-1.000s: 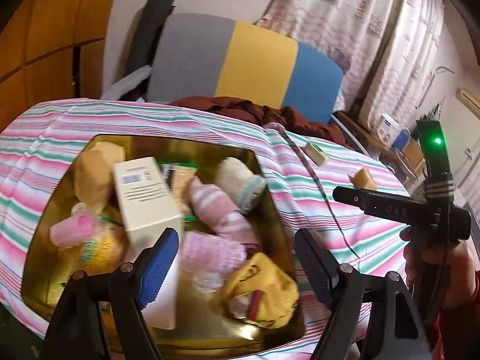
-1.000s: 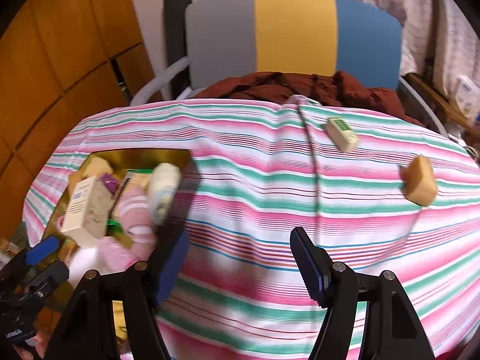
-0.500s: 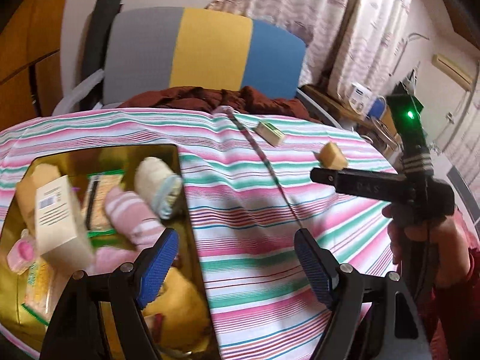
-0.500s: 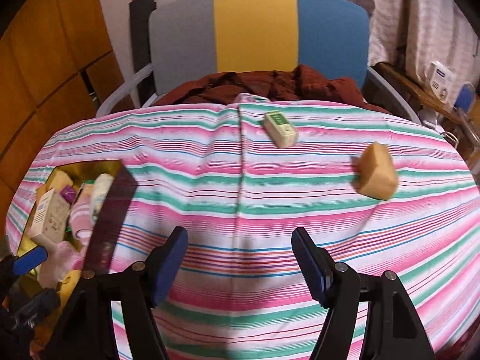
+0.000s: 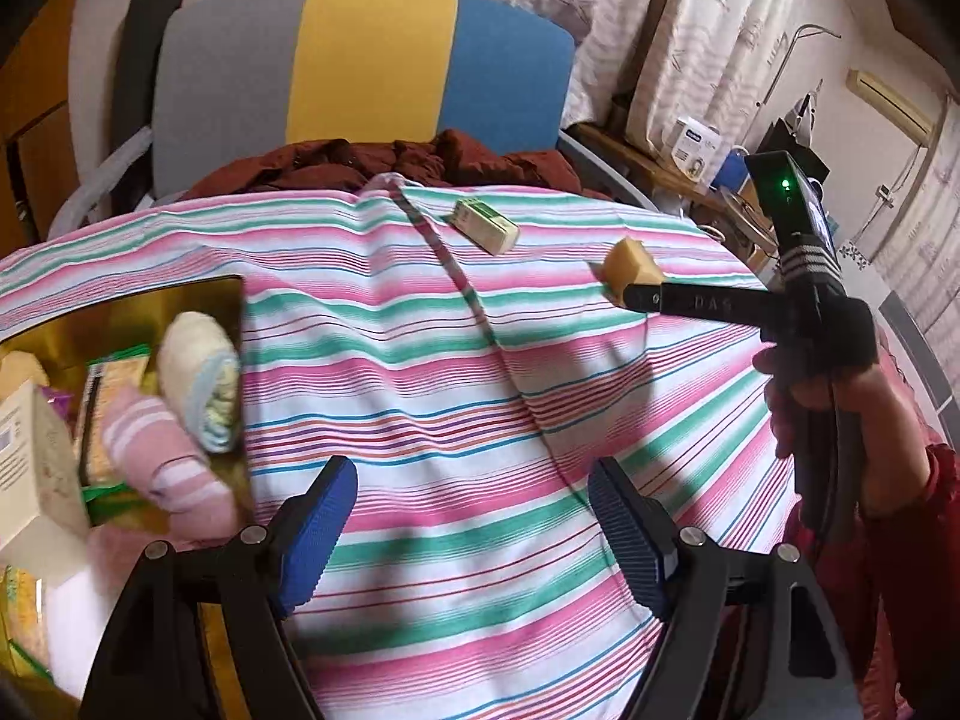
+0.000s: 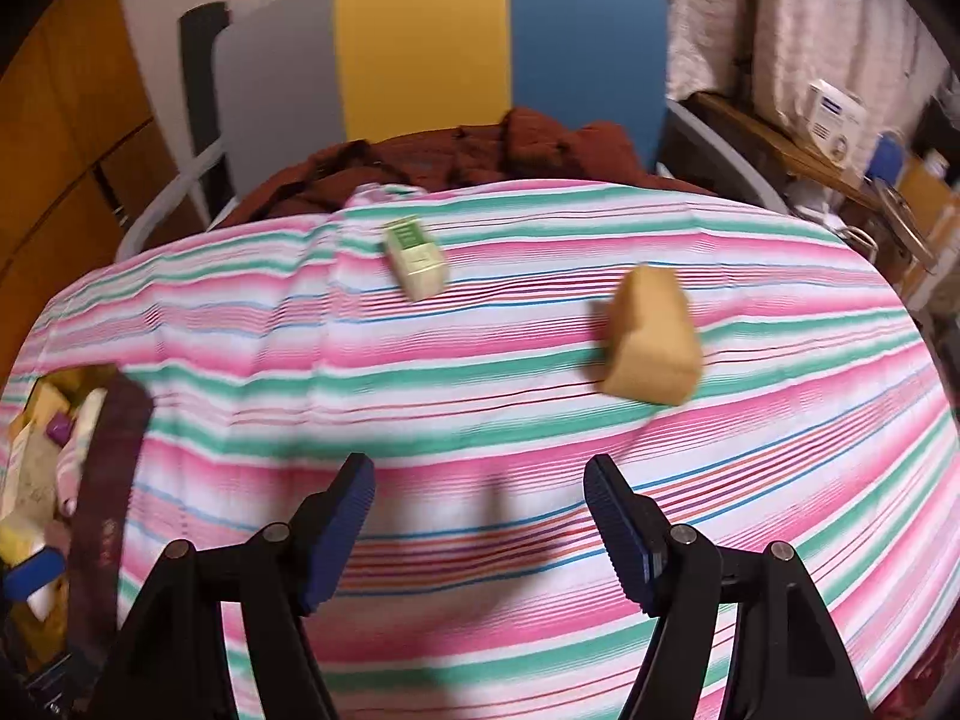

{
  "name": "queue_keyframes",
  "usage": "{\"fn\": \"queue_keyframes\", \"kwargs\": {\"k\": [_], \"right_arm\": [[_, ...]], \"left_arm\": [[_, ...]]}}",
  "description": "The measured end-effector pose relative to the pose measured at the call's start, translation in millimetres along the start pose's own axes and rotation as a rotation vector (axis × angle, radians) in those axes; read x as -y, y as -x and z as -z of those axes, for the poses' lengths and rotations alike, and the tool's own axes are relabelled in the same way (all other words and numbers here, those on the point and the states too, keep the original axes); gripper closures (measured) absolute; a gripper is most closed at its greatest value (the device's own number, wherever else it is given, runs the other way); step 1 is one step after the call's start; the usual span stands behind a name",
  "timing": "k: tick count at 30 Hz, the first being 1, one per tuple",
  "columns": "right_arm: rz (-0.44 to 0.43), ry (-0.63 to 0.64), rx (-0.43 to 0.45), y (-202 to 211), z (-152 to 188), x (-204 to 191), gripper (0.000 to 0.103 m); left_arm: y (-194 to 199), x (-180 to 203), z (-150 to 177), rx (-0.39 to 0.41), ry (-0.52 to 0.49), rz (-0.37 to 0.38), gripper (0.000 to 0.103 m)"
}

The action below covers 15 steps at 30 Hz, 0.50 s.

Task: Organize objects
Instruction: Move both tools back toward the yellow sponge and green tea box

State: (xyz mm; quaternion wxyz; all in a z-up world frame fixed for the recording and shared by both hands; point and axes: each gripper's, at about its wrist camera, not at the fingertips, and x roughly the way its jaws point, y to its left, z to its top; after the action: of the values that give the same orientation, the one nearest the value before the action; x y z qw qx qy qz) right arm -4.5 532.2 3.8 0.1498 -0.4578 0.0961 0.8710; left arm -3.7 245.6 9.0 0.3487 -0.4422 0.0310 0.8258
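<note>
A small green-and-cream box (image 5: 485, 226) (image 6: 416, 261) and a tan sponge block (image 5: 629, 267) (image 6: 651, 343) lie on the striped tablecloth (image 5: 456, 396) (image 6: 480, 420). A gold tin (image 5: 120, 312) at the left holds a rolled cloth (image 5: 201, 381), a pink sock (image 5: 162, 468), a cream carton (image 5: 36, 468) and other items. My left gripper (image 5: 471, 534) is open and empty over the cloth, right of the tin. My right gripper (image 6: 480, 531) is open and empty, short of the sponge; its body shows in the left wrist view (image 5: 798, 294).
A chair with a grey, yellow and blue back (image 5: 360, 60) (image 6: 444, 54) stands behind the table with a dark red garment (image 5: 384, 162) on it. A cluttered shelf (image 5: 696, 144) and curtains are at the back right. The tin also shows in the right wrist view (image 6: 42, 456).
Both grippers have swung right, away from the tin. The tin slid to the left edge of both views; the box and sponge came closer. Both stay open and empty.
</note>
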Motion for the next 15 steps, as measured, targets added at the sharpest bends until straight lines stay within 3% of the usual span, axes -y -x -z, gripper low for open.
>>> {"fn": "queue_keyframes", "kwargs": {"k": [8,15], "right_arm": [[0.073,-0.106,0.028,-29.1,-24.2,59.5,0.03],[0.029,-0.212,0.041,-69.9,-39.0,92.6,0.029]], "left_arm": [[-27.5,14.1,-11.0,-0.04,-0.016,0.008,0.022],[-49.3,18.2,-28.0,-0.054,-0.035,-0.009,0.022]]}}
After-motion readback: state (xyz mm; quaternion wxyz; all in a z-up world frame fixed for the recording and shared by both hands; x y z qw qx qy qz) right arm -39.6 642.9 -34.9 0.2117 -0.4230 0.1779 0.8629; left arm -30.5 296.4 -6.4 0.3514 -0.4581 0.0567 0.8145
